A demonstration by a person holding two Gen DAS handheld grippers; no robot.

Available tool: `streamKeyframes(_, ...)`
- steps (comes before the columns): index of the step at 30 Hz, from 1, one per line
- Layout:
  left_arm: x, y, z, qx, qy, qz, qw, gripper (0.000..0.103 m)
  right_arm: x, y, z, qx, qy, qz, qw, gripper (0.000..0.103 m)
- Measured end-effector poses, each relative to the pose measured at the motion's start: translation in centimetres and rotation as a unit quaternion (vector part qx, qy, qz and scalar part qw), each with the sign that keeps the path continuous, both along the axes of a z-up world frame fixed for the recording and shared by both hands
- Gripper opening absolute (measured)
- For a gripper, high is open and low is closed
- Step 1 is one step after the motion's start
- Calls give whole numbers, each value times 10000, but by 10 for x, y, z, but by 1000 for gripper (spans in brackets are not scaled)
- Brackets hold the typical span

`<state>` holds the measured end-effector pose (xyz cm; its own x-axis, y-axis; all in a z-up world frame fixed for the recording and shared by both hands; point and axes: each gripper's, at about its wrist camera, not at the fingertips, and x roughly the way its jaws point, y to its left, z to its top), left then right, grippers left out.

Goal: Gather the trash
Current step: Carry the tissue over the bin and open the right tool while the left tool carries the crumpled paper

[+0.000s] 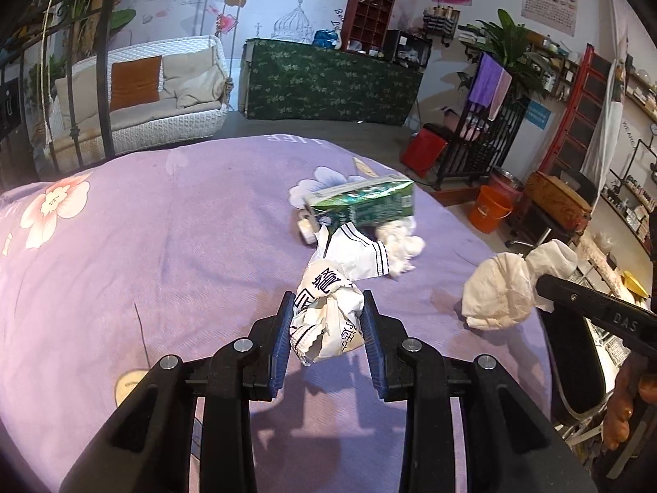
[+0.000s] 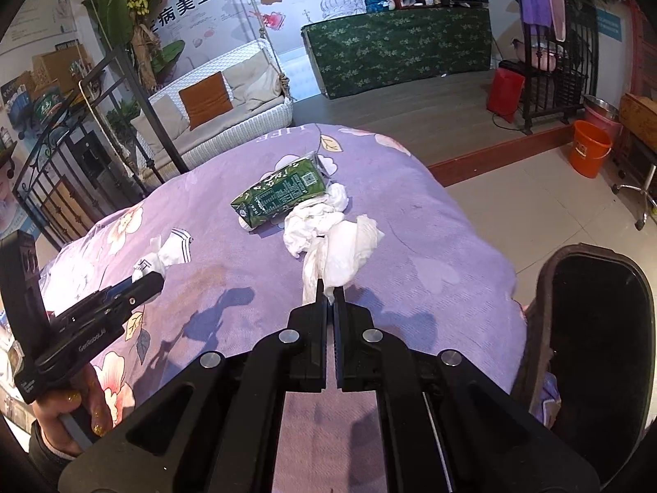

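Note:
My left gripper is shut on a crumpled white wrapper with dark printed characters, held above the purple flowered bedspread. The same wrapper shows at the left gripper's tip in the right wrist view. My right gripper is shut on a white tissue; from the left wrist view that tissue hangs off the right gripper's tip. A green drink carton lies on the bed with another crumpled white tissue beside it.
A black bin with a dark open mouth stands at the bed's right edge. Beyond the bed are an orange bucket, a white wicker sofa, a green-covered counter and a black metal rail.

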<state>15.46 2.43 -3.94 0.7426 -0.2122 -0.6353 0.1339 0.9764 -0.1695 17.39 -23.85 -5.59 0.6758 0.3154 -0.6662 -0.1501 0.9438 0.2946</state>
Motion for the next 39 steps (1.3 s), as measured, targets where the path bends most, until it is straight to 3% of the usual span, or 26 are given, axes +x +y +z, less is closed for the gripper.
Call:
streamKeyframes(12,-27,-41,9,-145,-154,-494,9986,31,-50,-66,0,-15,7,-692,9976,3)
streamKeyframes(22,-43,-85,13,-176,-233,-1002,9945,31,-85,-130,-18,-54,225,-1524,9880,3)
streamKeyframes(39,-62,-143,11,-101,-253,-1699,9851,31,-74,-185,-108,-158,1296,-2330,9637,3)
